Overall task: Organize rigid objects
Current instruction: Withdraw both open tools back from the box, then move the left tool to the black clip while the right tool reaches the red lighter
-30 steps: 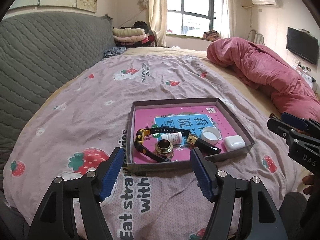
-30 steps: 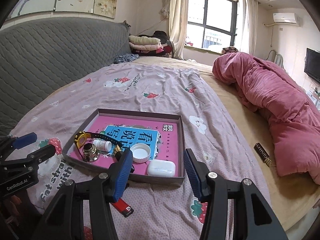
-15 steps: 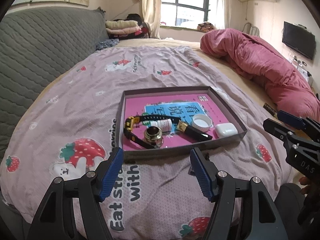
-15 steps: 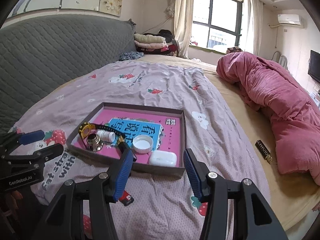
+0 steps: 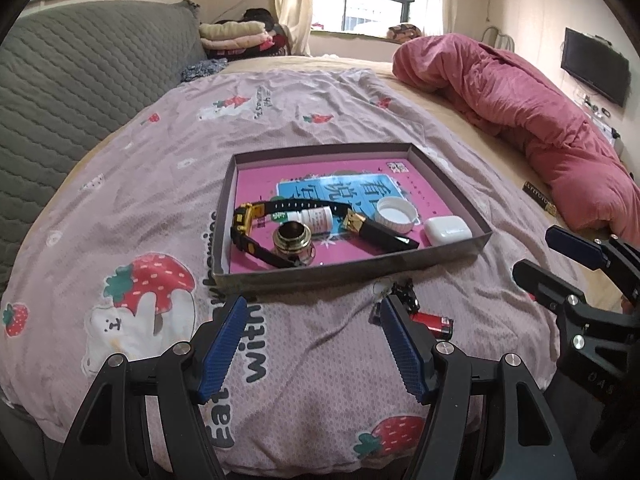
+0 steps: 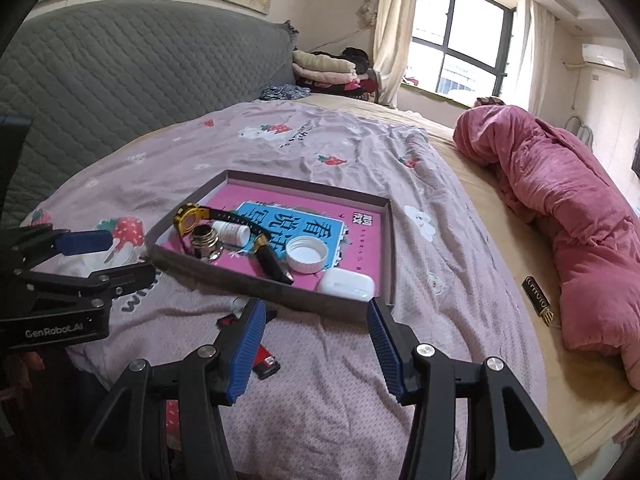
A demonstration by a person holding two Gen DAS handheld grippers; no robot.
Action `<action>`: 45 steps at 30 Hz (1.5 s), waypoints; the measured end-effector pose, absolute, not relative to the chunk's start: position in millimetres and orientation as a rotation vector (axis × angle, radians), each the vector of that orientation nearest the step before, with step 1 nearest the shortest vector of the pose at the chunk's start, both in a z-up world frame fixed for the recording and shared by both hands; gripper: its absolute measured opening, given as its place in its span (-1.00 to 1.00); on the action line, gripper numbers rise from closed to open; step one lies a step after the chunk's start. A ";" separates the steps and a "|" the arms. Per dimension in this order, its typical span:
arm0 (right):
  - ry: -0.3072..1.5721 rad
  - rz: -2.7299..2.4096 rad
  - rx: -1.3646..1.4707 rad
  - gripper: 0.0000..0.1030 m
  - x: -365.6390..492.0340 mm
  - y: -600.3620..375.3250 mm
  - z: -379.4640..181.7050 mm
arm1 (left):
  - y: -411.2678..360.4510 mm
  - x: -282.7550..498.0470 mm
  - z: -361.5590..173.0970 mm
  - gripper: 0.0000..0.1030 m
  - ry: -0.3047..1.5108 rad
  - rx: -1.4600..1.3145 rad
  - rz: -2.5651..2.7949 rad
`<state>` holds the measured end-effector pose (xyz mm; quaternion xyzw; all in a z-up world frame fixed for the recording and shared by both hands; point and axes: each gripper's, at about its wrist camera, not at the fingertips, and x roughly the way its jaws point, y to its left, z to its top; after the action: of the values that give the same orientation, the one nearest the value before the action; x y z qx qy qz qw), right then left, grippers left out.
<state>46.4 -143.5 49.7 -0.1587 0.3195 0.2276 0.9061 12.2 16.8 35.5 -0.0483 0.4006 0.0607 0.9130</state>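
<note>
Soft daylight enters through the window [image 5: 362,4] at the far wall, which glares nearly white — the bedspread [image 5: 160,168] is evenly lit, shadows faint. Both fisheye views bend straight lines and darken to black at the corners. Focus is fairly sharp, slightly grainy.

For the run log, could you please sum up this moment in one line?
left gripper: open, empty | right gripper: open, empty | tray: holds watch, earbud case | red lighter: outside tray
</note>
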 end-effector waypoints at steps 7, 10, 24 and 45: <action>0.669 0.498 -0.371 0.02 36.1 -137.5 40.3 | 13.7 10.1 30.8 0.37 0.845 -0.091 0.109; 0.669 0.503 -0.400 0.02 32.9 -133.8 36.3 | 12.6 10.4 29.6 0.37 0.850 -0.090 0.104; 0.708 0.526 -0.462 0.02 30.0 -122.3 13.7 | 8.7 14.5 16.7 0.37 0.894 -0.083 0.077; 0.735 0.508 -0.440 0.01 41.3 -136.9 4.4 | -17.8 64.1 -8.4 0.37 0.973 -0.111 -0.029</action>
<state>41.3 -136.9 4.4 -0.2112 0.3524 0.2435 0.8786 64.1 -17.8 -8.4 -0.0534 0.4674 -0.0140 0.8823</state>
